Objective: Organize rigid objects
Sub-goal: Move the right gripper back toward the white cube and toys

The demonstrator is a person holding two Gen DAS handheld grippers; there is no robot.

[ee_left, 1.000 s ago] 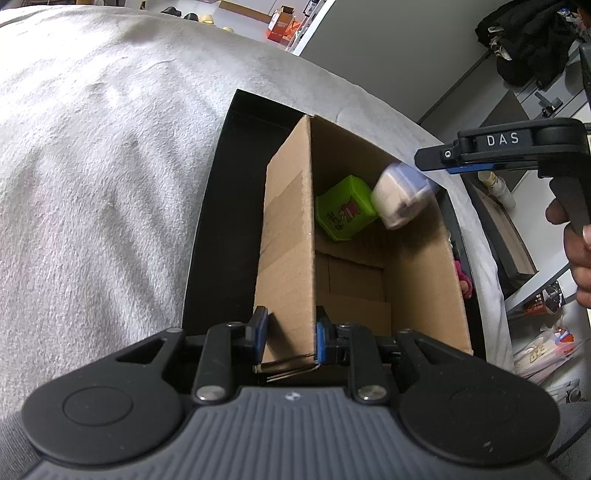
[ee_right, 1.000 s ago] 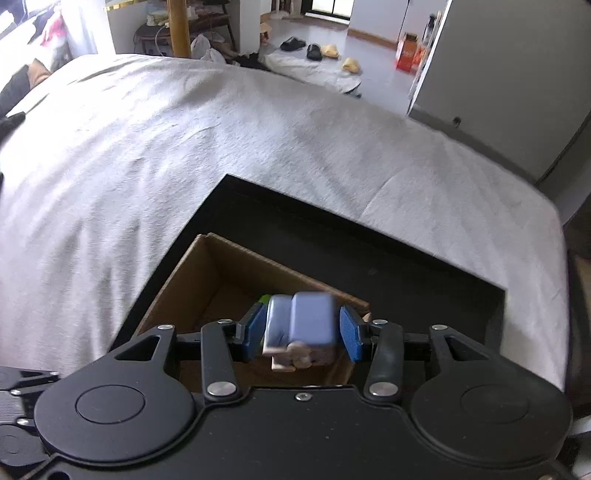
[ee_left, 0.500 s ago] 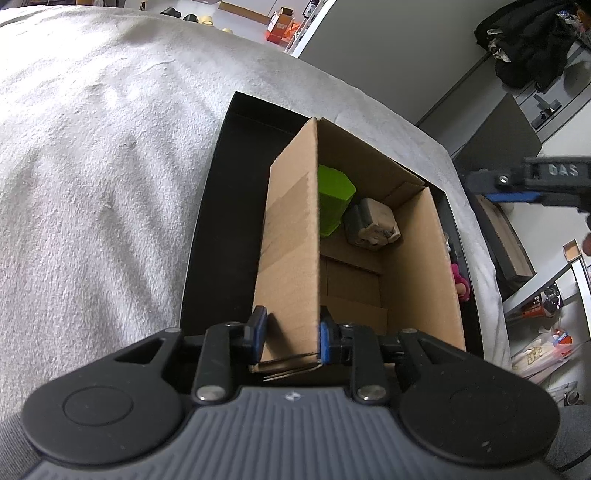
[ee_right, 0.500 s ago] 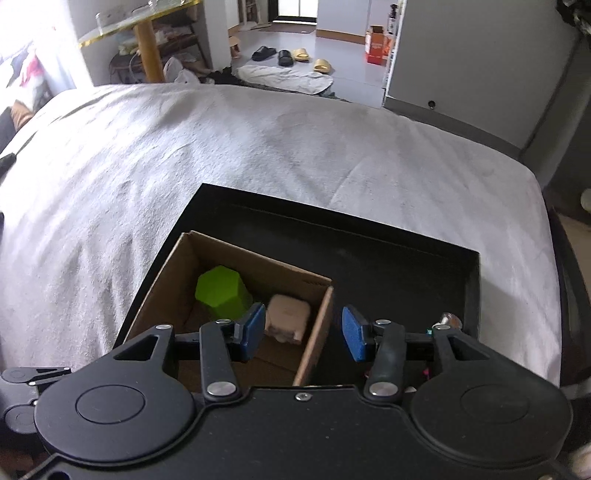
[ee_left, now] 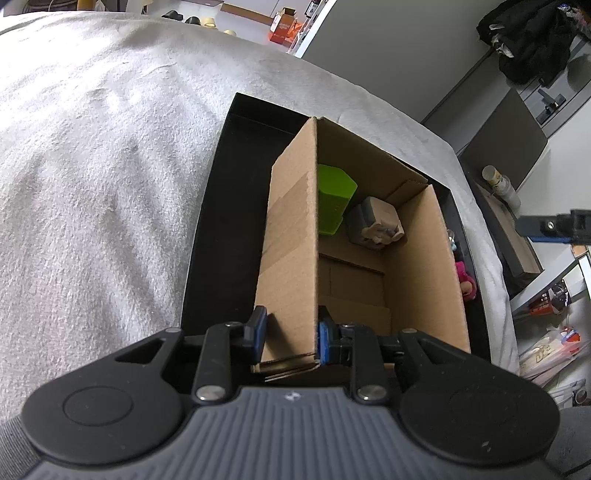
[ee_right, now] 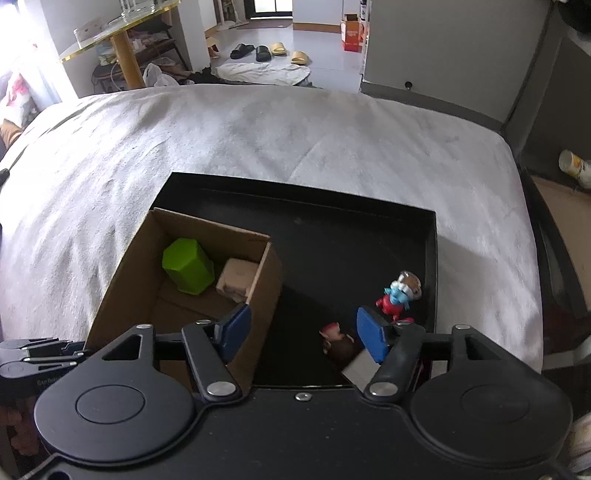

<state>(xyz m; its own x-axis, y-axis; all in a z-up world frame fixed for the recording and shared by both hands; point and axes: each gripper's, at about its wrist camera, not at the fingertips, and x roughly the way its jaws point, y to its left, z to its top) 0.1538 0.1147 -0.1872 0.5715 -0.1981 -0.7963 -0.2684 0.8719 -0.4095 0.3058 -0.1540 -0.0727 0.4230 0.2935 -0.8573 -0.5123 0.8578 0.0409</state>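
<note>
A cardboard box (ee_left: 291, 236) (ee_right: 122, 295) stands at the left end of a black tray (ee_left: 210, 229) (ee_right: 332, 229) on a bed. Inside it lie a green hexagonal block (ee_left: 332, 199) (ee_right: 188, 266) and a beige cube toy (ee_left: 376, 225) (ee_right: 236, 278). My left gripper (ee_left: 290, 334) is shut on the box's near wall. My right gripper (ee_right: 303, 334) hangs above the tray to the right of the box, its jaws opening, with nothing gripped. A blue-and-red figurine (ee_right: 400, 295) and a brown-and-pink figurine (ee_right: 338, 341) stand on the tray near its right fingertip.
A white blanket (ee_right: 258, 140) covers the bed around the tray. A pink toy (ee_left: 465, 282) shows past the box's right wall. Beyond the bed are slippers (ee_right: 266, 51), a small orange box (ee_right: 351, 31) and grey cabinets (ee_right: 443, 55).
The right gripper let go of the beige cube toy, which now lies in the box beside the green block. The gripper then moved right over the tray and its jaws widened. The left gripper stayed put.
</note>
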